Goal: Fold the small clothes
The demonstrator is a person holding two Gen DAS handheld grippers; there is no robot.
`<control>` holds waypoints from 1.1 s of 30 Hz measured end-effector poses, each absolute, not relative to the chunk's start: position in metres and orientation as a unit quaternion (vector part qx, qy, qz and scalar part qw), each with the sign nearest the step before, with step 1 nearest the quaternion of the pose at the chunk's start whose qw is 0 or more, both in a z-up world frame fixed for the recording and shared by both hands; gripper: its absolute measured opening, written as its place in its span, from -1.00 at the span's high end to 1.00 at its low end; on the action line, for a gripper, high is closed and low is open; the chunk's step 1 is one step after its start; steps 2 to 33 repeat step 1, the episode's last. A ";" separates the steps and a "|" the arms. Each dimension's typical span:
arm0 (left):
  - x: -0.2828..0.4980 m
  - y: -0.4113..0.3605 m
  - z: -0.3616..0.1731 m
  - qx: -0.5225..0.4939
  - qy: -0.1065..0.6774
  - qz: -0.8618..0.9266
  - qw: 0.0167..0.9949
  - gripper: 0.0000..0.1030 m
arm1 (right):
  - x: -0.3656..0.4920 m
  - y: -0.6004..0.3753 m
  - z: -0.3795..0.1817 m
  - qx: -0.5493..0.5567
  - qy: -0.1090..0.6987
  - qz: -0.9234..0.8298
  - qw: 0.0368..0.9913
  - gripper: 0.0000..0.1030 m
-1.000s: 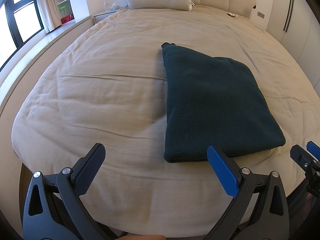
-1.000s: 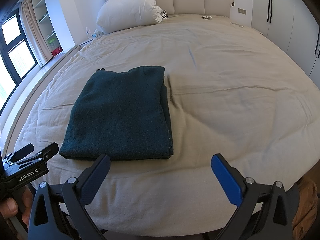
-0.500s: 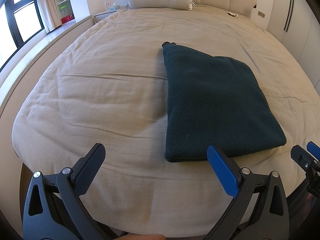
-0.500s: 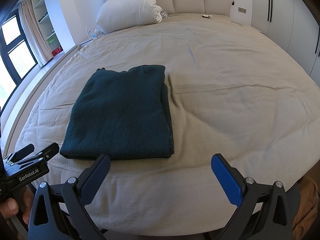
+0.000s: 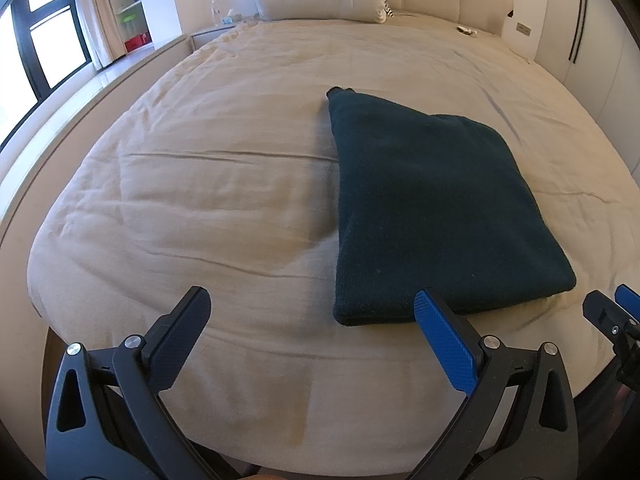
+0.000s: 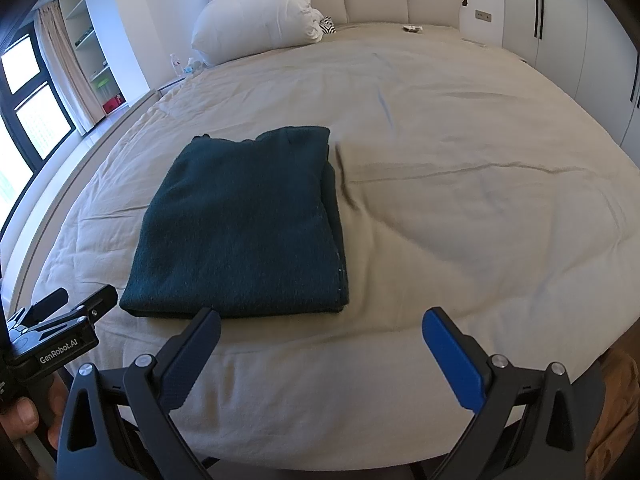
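Folded garment (image 5: 436,216) on bed (image 5: 208,184), both grippers' fingers (image 5: 444,340) spread, empty

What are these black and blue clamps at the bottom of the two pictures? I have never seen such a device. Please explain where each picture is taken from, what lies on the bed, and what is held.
They are two hand-held grippers, each worked by a person, each with a camera looking forward along its two fingers. One picture comes from the left gripper, the other from the right gripper. Both are open and hold nothing. On the bed lies one dark green garment, folded into a flat rectangle, near the front edge. A white pillow lies at the far end. In the right view, a hand grasping the left gripper shows at the lower left corner.
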State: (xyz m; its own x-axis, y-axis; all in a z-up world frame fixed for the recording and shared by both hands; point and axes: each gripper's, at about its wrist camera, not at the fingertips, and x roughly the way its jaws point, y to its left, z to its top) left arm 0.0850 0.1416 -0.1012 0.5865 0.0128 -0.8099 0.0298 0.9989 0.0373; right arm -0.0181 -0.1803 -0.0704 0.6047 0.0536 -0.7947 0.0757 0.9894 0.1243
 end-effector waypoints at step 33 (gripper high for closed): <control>0.084 0.141 -0.101 0.023 0.454 -0.004 0.890 -1.00 | -0.018 -0.180 -0.070 0.073 0.445 -0.006 0.893 -1.00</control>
